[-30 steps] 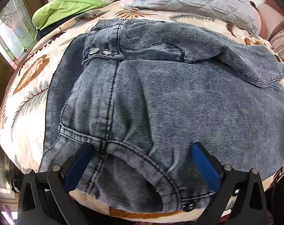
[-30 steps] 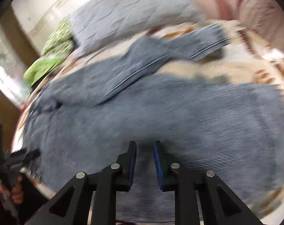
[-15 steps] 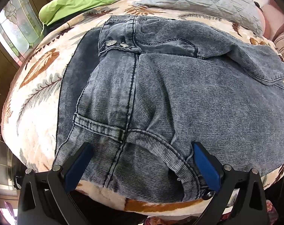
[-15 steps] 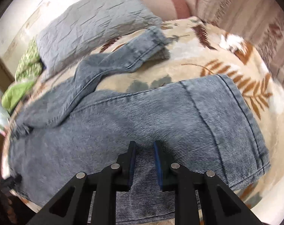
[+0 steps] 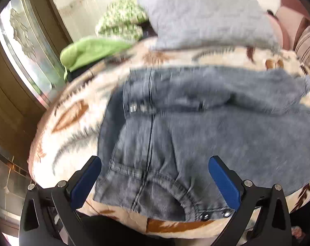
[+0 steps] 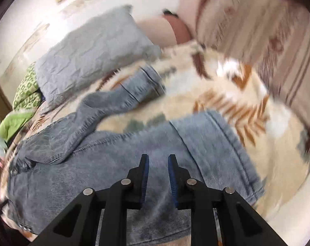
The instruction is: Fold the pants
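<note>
On bed blanket [image 5: 68,123]: pants [image 5: 195,143] spread flat, far leg skewed. Left gripper [image 5: 155,181] wide open above waistband, empty. Right gripper [image 6: 158,176] narrowly parted, grasping nothing. Advice: pinch waistband edge and hem together.

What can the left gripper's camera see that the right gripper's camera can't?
Only the left wrist view shows the window and the jeans' waist buttons. Only the right wrist view shows the leg hems and the striped cushion. Both show the jeans, the grey pillow and the green blanket.
</note>
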`<state>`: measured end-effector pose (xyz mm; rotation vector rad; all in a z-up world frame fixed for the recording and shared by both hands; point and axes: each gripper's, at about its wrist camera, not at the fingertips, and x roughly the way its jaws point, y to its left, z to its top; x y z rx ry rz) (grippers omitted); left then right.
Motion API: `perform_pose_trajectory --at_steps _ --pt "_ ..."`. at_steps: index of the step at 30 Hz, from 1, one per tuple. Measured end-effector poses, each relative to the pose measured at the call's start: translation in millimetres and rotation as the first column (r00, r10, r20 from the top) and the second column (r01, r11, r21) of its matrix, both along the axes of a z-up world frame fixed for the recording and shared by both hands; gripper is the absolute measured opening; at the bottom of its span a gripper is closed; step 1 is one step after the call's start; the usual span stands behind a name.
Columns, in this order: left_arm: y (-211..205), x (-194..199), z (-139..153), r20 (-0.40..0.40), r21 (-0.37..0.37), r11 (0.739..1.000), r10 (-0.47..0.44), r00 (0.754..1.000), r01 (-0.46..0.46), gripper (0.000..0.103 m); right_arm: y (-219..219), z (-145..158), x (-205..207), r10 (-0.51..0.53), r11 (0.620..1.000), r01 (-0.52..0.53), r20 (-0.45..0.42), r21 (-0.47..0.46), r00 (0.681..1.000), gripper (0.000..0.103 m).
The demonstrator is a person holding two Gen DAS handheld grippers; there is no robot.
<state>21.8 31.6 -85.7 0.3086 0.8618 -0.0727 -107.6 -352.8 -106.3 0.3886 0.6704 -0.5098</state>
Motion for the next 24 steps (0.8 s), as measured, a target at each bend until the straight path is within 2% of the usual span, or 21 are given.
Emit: perform_pose_trajectory --at_steps 6,13,20,24 --pt "-16 -1 24 0.078 0.024 1.0 -0.013 0.997 0.012 0.103 3 -4 11 0.03 1.0 -0.03 -0.03 0.007 0.999 0.022" --pt "-26 -4 29 0.071 0.035 0.999 -0.018 0.997 0.016 0.103 -14 -11 7 -0.022 0.996 0.024 -0.022 0.09 1.0 0.022" --pt "-29 -4 29 0.064 0.034 0.999 -0.024 0.998 0.022 0.103 -5 -7 9 0.001 0.999 0.0 -0.027 0.04 1.0 0.022" --pt "-31 -3 27 0.059 0.038 0.999 -0.03 0.998 0.028 0.103 -6 -9 12 0.014 0.999 -0.013 -0.039 0.043 0.999 0.022"
